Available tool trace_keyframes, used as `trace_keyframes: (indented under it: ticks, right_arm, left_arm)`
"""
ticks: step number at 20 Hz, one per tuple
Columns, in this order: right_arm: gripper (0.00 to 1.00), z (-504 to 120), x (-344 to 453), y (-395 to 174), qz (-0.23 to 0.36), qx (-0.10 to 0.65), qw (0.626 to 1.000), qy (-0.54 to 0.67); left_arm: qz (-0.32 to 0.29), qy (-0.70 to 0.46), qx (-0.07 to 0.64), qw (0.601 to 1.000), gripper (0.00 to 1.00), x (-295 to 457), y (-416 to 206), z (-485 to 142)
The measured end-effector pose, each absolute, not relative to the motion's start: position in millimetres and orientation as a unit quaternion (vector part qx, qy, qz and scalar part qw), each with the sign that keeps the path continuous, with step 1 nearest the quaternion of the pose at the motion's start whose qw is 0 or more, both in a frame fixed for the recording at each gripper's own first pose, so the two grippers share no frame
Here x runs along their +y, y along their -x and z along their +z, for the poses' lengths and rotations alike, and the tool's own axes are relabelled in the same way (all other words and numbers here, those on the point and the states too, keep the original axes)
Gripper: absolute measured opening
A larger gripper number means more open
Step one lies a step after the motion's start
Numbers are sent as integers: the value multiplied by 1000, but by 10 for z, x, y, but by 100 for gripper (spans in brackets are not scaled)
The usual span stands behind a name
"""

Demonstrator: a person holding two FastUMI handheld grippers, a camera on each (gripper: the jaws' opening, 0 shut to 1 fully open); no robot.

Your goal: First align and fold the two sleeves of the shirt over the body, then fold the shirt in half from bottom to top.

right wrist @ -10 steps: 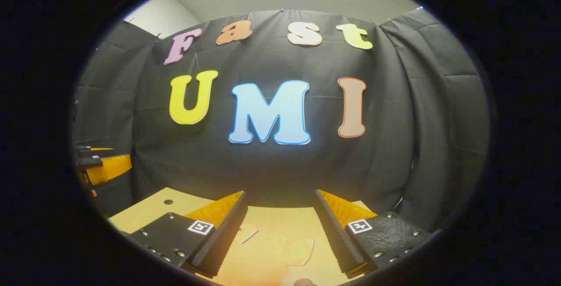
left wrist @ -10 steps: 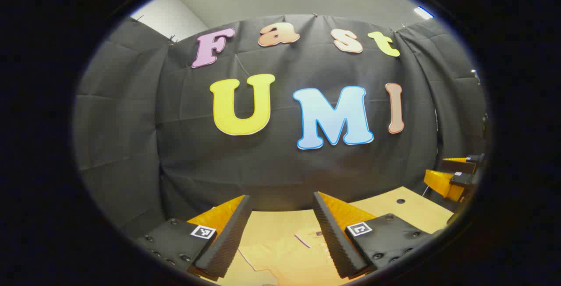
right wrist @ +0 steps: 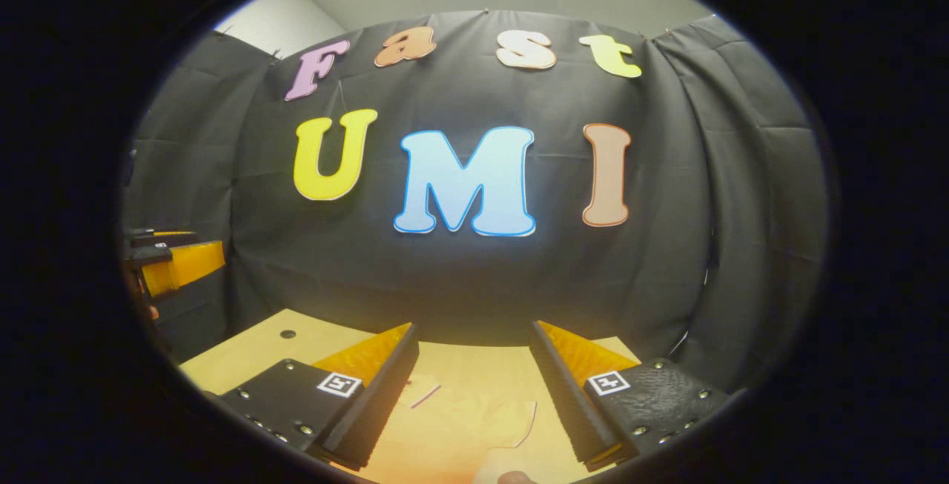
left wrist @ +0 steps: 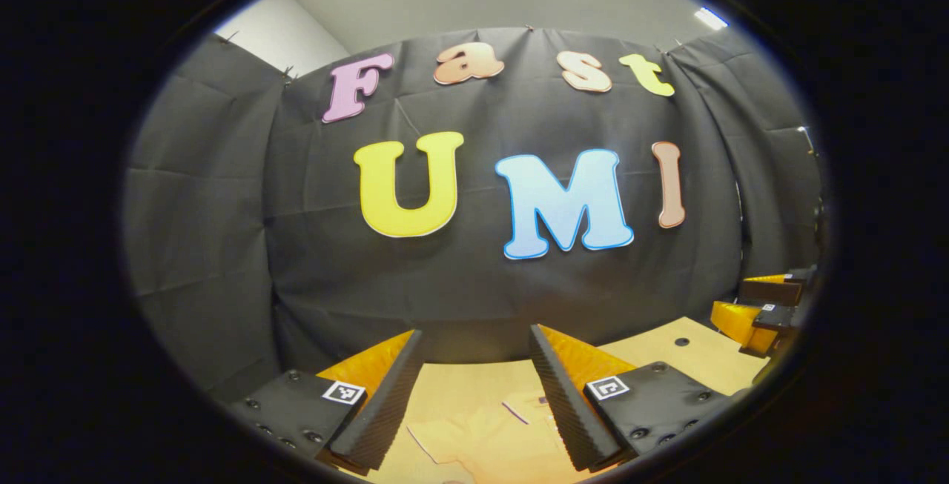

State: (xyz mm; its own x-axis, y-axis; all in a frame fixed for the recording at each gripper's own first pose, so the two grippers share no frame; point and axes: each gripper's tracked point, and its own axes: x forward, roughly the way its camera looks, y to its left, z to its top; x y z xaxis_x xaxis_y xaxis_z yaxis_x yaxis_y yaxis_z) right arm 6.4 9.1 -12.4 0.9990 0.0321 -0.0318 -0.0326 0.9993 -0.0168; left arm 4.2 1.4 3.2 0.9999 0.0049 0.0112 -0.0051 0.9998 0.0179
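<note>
Both grippers sit wide apart w/ nothing between the fingers, as far as we can see. In the left gripper view, the left gripper (left wrist: 474,395) hangs above the table (left wrist: 697,354), fingers spread, touching no cloth; we see the pale orange-yellow shirt (left wrist: 482,439) lying flat on the tabletop below the gap, well under the tips. In the right gripper view, the right gripper (right wrist: 474,388) has the same stance: fingers spread wide, holding nothing, w/ the shirt (right wrist: 474,432) lying flat beneath and between them. We also spot the right gripper (left wrist: 767,306) at the far right edge of the left gripper view, raised off the table, and the left gripper (right wrist: 174,265) at the far left edge of the right gripper view, also raised; both are too small and cropped to judge there. The shirt nearly matches the table colour, so its outline is faint; we make out thin dark edge lines, a short slanted one near the middle and a curved hem or sleeve edge (right wrist: 528,425) by the right gripper's right finger. Only a small patch of cloth shows in each view, so we can't tell which way the collar points or how the long axis runs. A small dark hole (right wrist: 288,334) marks the tabletop.
</note>
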Motion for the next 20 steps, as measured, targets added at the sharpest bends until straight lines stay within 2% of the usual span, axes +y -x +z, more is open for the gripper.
trace_keyframes:
  ticks: [9,20]
  right_arm:
    - [95,-487,39,-193,16,57,998,10]
    - [96,-1856,-276,-718,-6,204,979,-8]
  left_arm:
    - [7,-4,-2,1000,94,100,44,11]
    - [39,-7,10,999,94,374,152,-59]
